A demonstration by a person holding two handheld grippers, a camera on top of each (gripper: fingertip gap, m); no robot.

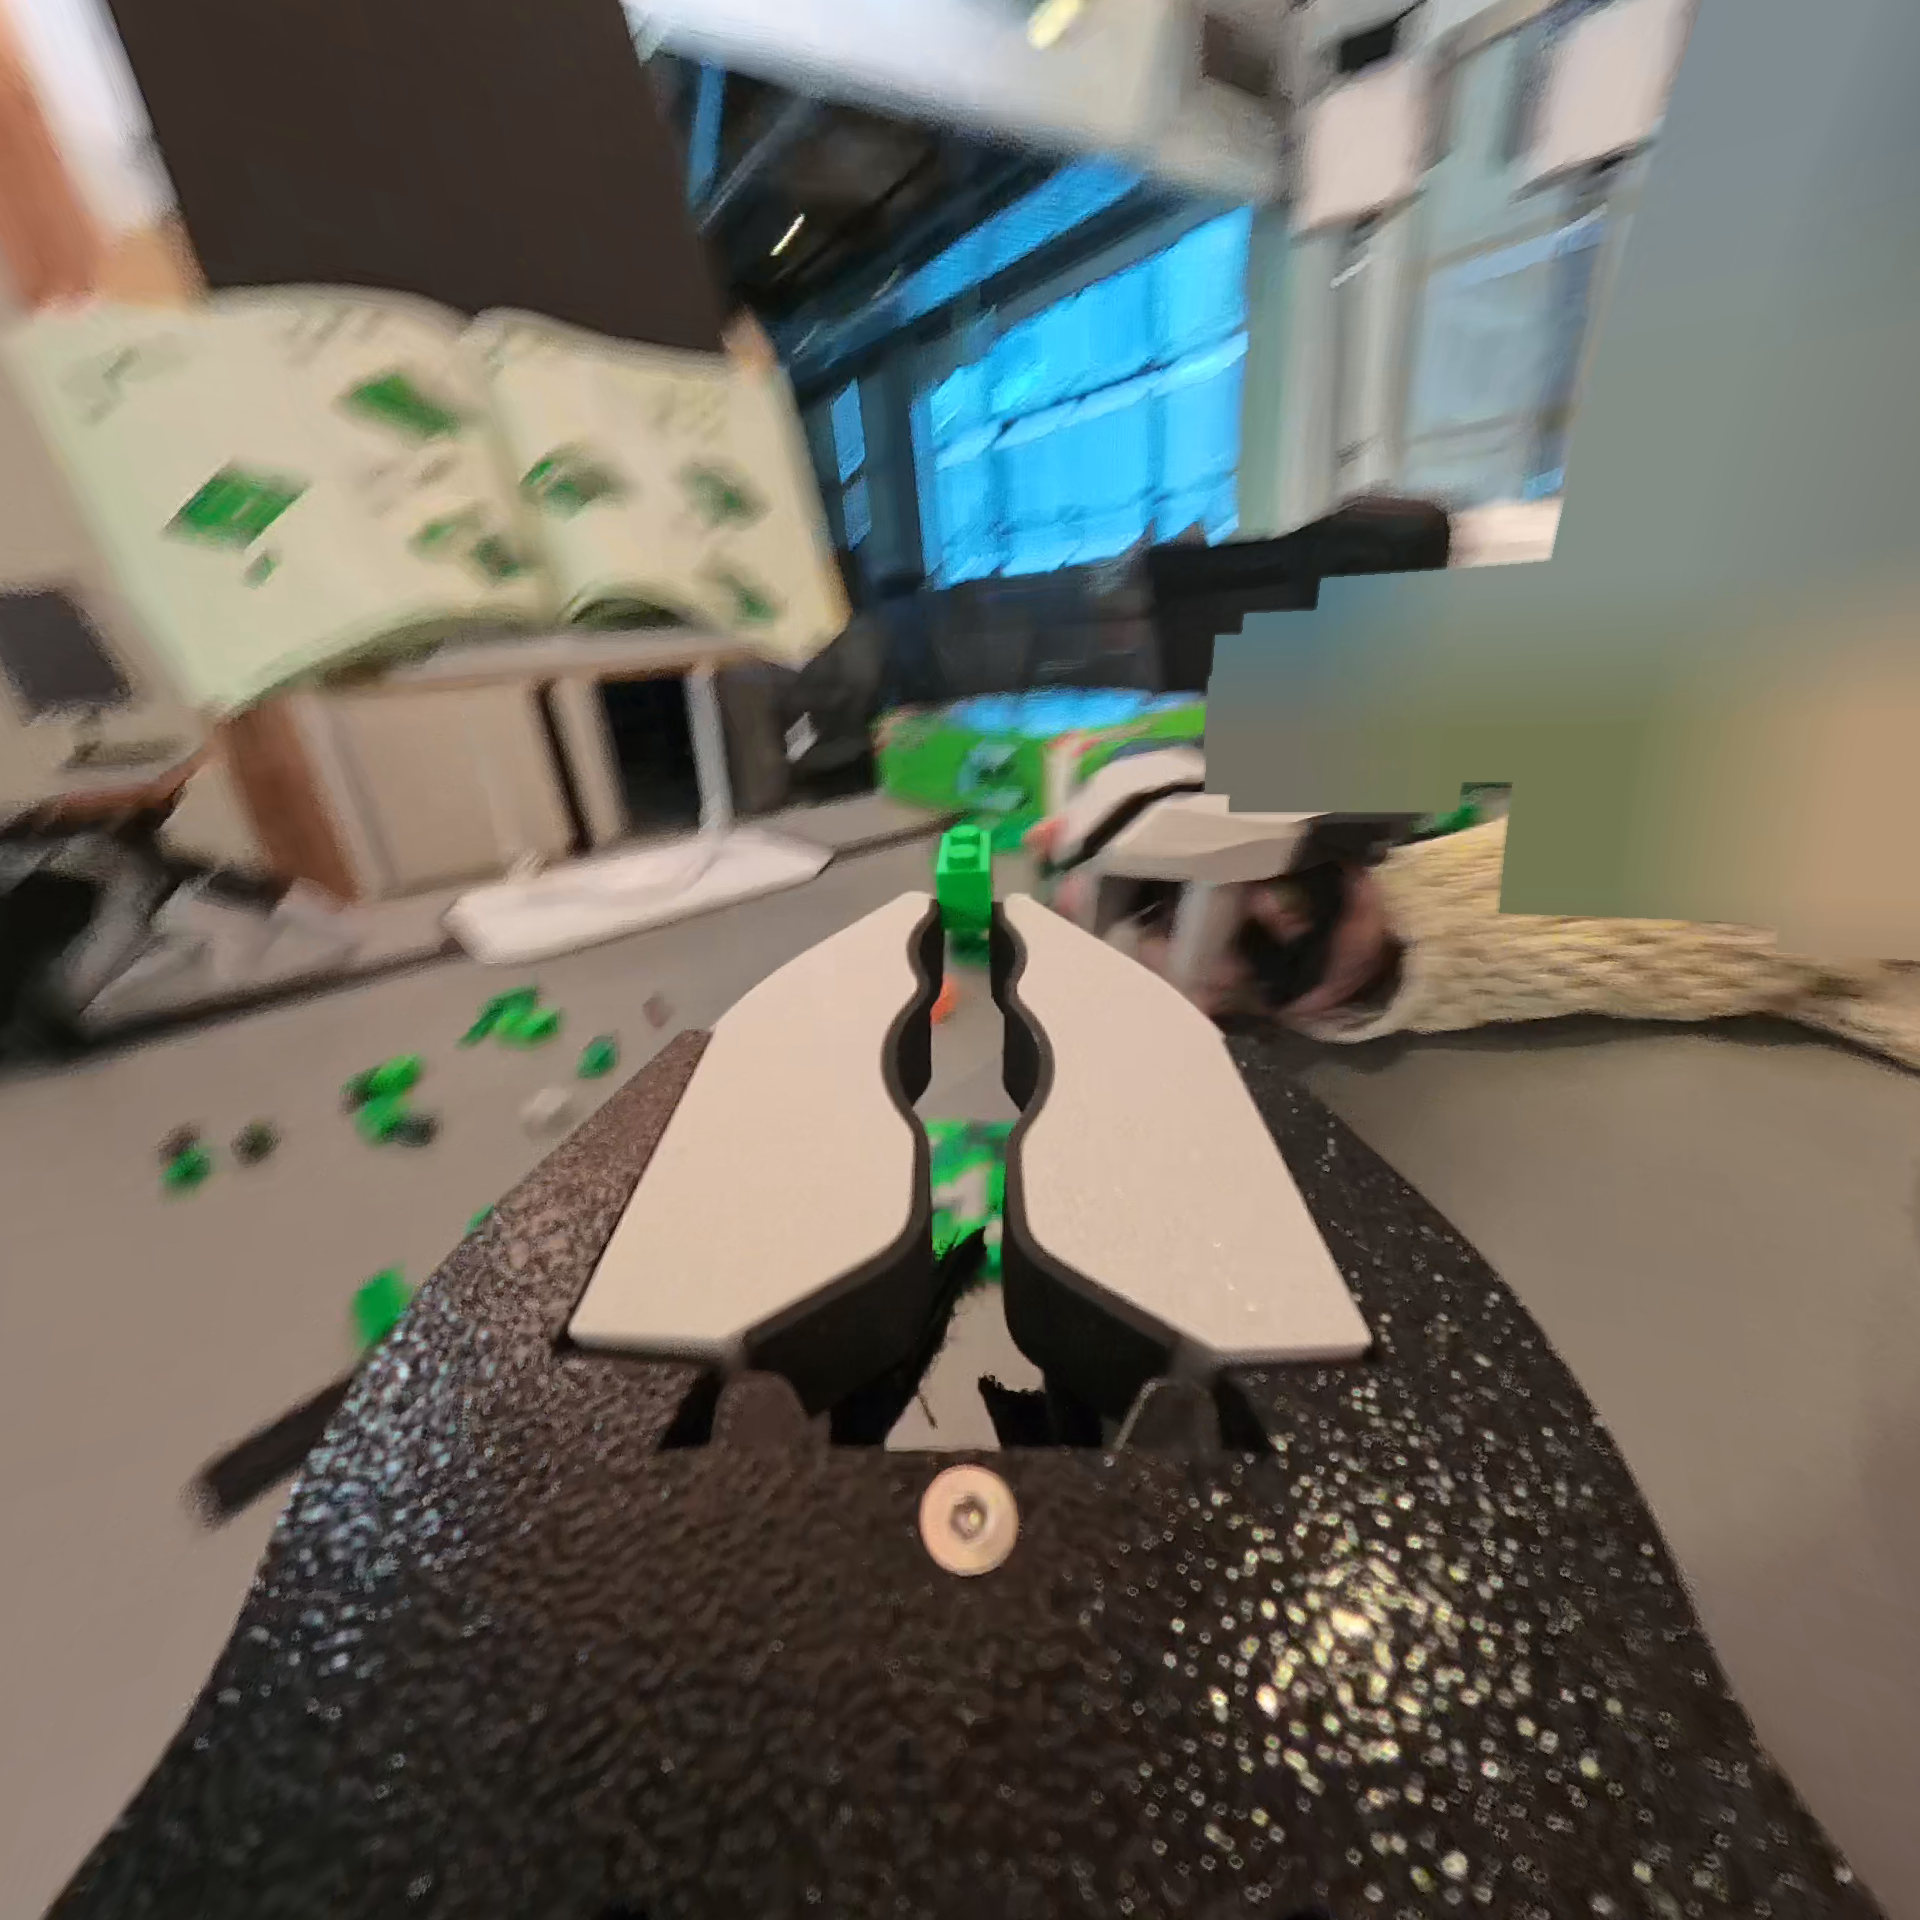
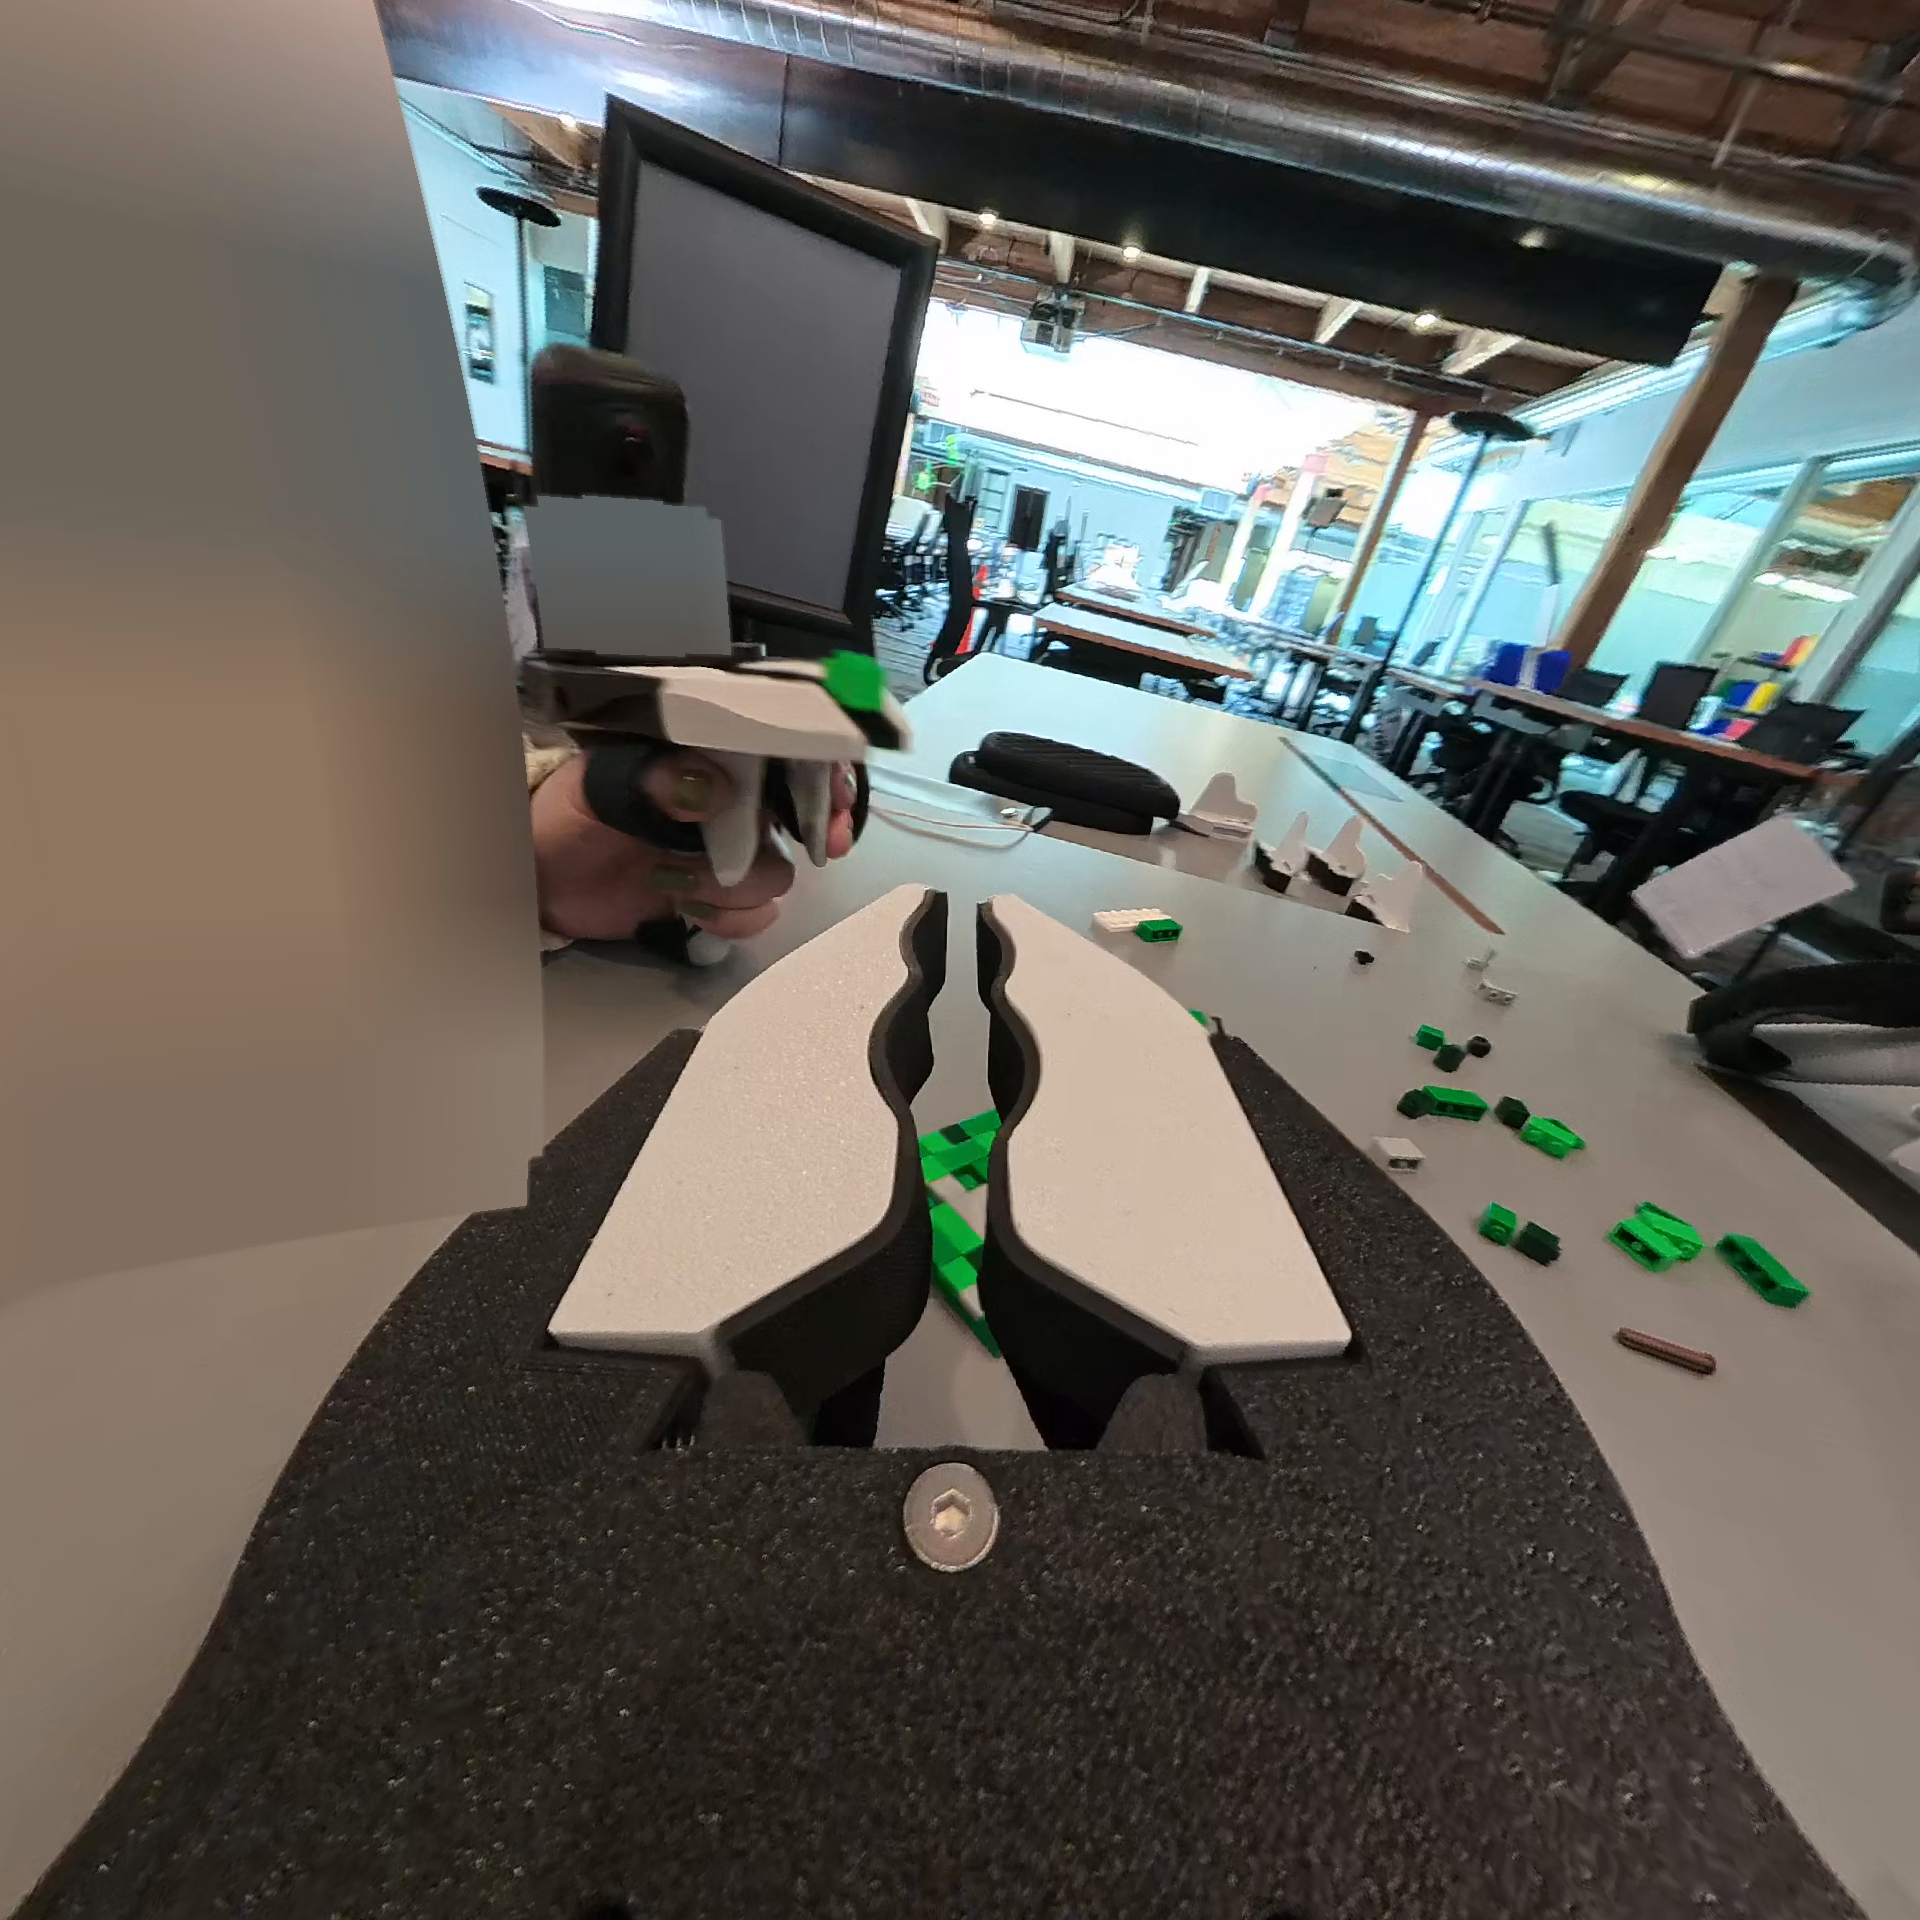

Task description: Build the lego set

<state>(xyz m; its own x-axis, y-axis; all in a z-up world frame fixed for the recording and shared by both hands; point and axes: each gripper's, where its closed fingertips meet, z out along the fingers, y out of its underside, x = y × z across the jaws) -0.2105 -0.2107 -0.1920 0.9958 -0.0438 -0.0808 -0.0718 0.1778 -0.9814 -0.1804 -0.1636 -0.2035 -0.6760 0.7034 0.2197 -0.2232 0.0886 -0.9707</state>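
Observation:
My left gripper [image 1: 966, 914] is shut on a small green brick [image 1: 963, 871] that sticks out past its fingertips. The right wrist view shows it held in the air at the left [image 2: 868, 712], with the brick [image 2: 854, 681] at its tip. My right gripper [image 2: 962, 912] is shut with only a thin gap and holds nothing. A green brick assembly [image 2: 958, 1164] lies on the grey table [image 2: 1299, 1039] below it, seen between its fingers. The left wrist view is motion-blurred and also shows green pieces [image 1: 966, 1164] between the fingers.
Loose green bricks [image 2: 1652, 1236] lie scattered at the right, with a white and green piece [image 2: 1138, 923] and a brown rod [image 2: 1665, 1351]. An open instruction booklet [image 1: 416, 499] and a green box [image 1: 935, 769] stand behind. A black pad [image 2: 1060, 779] and a monitor [image 2: 758, 416] are farther back. The gap from one gripper's tips to the other's is roughly 7 cm.

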